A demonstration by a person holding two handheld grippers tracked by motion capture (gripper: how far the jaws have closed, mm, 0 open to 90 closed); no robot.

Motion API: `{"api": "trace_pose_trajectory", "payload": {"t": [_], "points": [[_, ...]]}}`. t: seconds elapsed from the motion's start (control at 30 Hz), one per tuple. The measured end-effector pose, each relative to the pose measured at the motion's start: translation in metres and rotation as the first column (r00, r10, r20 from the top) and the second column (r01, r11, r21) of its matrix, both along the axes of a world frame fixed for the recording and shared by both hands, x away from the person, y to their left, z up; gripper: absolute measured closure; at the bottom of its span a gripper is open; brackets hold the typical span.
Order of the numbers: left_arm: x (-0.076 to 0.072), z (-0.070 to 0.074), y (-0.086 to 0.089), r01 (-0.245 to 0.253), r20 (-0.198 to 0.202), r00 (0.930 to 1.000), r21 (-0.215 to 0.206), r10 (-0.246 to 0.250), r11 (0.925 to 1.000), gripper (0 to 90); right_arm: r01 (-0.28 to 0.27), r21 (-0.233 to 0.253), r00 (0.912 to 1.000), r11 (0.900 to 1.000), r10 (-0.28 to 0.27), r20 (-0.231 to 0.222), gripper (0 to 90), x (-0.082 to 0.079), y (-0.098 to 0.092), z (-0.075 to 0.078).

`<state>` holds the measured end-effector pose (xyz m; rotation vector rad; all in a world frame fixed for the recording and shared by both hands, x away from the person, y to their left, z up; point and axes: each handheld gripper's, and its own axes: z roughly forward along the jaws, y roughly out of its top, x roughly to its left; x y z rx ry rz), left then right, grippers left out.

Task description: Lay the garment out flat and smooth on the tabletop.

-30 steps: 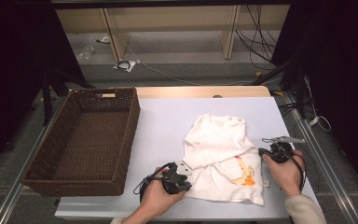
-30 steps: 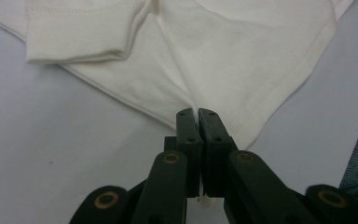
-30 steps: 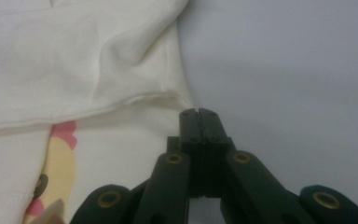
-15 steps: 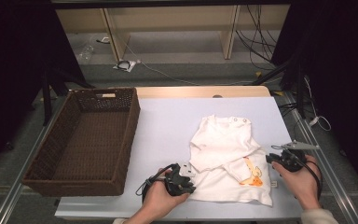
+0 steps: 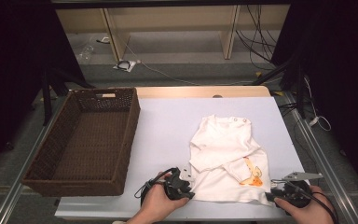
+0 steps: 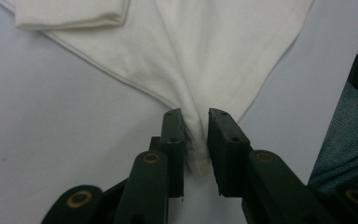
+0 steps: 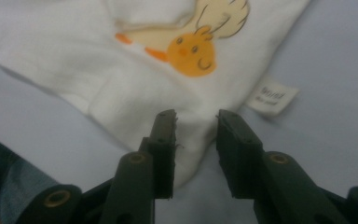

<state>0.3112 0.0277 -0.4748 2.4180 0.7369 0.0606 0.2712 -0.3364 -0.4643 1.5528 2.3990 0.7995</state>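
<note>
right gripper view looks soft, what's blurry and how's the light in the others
Right gripper view: the tag lettering and chick print are soft. Left gripper view: shirt hem stitching fairly crisp. High view: table evenly lit, surroundings dark.

1. Even overhead light falls on the pale table (image 5: 168, 126); the room around it is dark.
2. The white shirt (image 5: 223, 154) looks bright, with soft, faint shadows.
3. Both gripper views are slightly soft; the nearest black jaws blur.
4. The chick print (image 7: 191, 51) is a little hazy.
</note>
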Motion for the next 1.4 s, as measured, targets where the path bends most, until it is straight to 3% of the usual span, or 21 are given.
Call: {"api": "trace_pose_trajectory", "payload": {"t": [0.1, 0.23, 0.3, 0.37, 0.67, 0.83, 0.9, 0.93, 0.97, 1.0, 1.07, 1.1, 1.13, 1.17, 1.2, 1.27, 1.3, 1.4], "points": [[-0.001, -0.001, -0.001, -0.01, -0.007, 0.9999, -0.009, 0.01, 0.9999, 81.0, -0.004, -0.037, 1.0, 0.999, 0.004, 0.0, 80.6, -0.001, 0.003, -0.002], [-0.001, 0.0, -0.001, -0.019, -0.009, 0.9998, -0.006, 0.019, 0.9998, 84.8, -0.002, -0.016, 0.9999, 1.0, 0.002, -0.015, 89.7, -0.001, -0.001, -0.002], [-0.002, 0.002, 0.0, -0.027, -0.018, 0.9995, -0.011, 0.026, 0.9996, 84.9, -0.005, -0.026, 0.9997, 1.0, 0.004, -0.023, 89.9, -0.001, -0.002, -0.001], [-0.003, 0.005, 0.001, -0.027, -0.016, 0.9995, -0.025, 0.026, 0.9993, 84.6, -0.003, -0.069, 0.9995, 0.998, 0.001, -0.031, 90.0, -0.003, -0.007, 0.003], [-0.014, 0.006, -0.002, 0.018, -0.053, 0.9984, -0.027, -0.019, 0.9995, 83.1, 0.019, -0.083, 0.9972, 0.996, -0.025, -0.071, 90.0, -0.008, -0.024, 0.007], [-0.017, 0.011, 0.003, 0.02, -0.046, 0.9987, -0.004, -0.02, 0.9998, 75.3, 0.009, -0.088, 0.9959, 0.996, -0.017, -0.088, 89.8, -0.01, -0.026, 0.008], [-0.015, 0.012, 0.006, 0.01, -0.018, 0.9998, 0.005, -0.01, 0.9999, 70.9, 0.005, -0.085, 0.9963, 0.996, -0.012, -0.085, 89.3, -0.01, -0.027, 0.009], [-0.013, 0.012, 0.008, 0.013, 0.004, 0.9999, 0.019, -0.013, 0.9997, 65.7, 0.004, -0.071, 0.9973, 0.997, -0.009, -0.073, 87.8, -0.009, -0.027, 0.011], [-0.01, 0.01, 0.009, 0.011, 0.028, 0.9996, 0.021, -0.012, 0.9997, 58.2, 0.013, -0.048, 0.9994, 0.999, -0.015, -0.032, 81.2, -0.007, -0.028, 0.015], [-0.008, 0.009, 0.009, 0.005, 0.044, 0.999, 0.014, -0.006, 0.9999, 58.2, 0.013, -0.048, 0.9994, 0.999, -0.015, -0.032, 81.2, -0.007, -0.028, 0.015], [-0.005, 0.008, 0.006, -0.003, 0.054, 0.9985, -0.004, 0.003, 1.0, 54.8, 0.044, -0.034, 0.9987, 0.998, -0.043, 0.028, 75.8, 0.0, -0.03, 0.019], [-0.004, 0.008, 0.004, 0.002, 0.065, 0.9979, -0.012, -0.001, 0.9999, 54.0, 0.054, -0.036, 0.9962, 0.998, -0.051, 0.07, 71.7, 0.012, -0.031, 0.022], [-0.004, 0.008, 0.001, 0.009, 0.077, 0.997, -0.022, -0.008, 0.9997, 54.0, 0.054, -0.036, 0.9962, 0.998, -0.051, 0.07, 71.7, 0.012, -0.031, 0.022], [-0.003, 0.009, -0.006, 0.032, 0.095, 0.9951, -0.029, -0.029, 0.9991, 54.5, 0.073, -0.028, 0.9902, 0.997, -0.07, 0.121, 69.7, 0.028, -0.03, 0.021], [-0.003, 0.009, -0.006, 0.032, 0.095, 0.9951, -0.029, -0.029, 0.9991, 55.8, 0.073, -0.028, 0.9902, 0.997, -0.07, 0.121, 69.7, 0.028, -0.03, 0.021], [-0.002, 0.008, -0.016, 0.058, 0.098, 0.9937, -0.039, -0.054, 0.9975, 60.7, 0.081, -0.027, 0.984, 0.996, -0.076, 0.161, 68.9, 0.055, -0.028, 0.015], [-0.002, 0.008, -0.016, 0.058, 0.098, 0.9937, -0.039, -0.054, 0.9975, 62.0, 0.081, -0.027, 0.984, 0.996, -0.076, 0.161, 68.9, 0.055, -0.028, 0.015], [-0.001, 0.003, -0.024, 0.08, 0.086, 0.9932, -0.023, -0.078, 0.9965, 61.5, 0.091, -0.018, 0.9816, 0.996, -0.087, 0.17, 69.1, 0.08, -0.025, 0.007]]}}
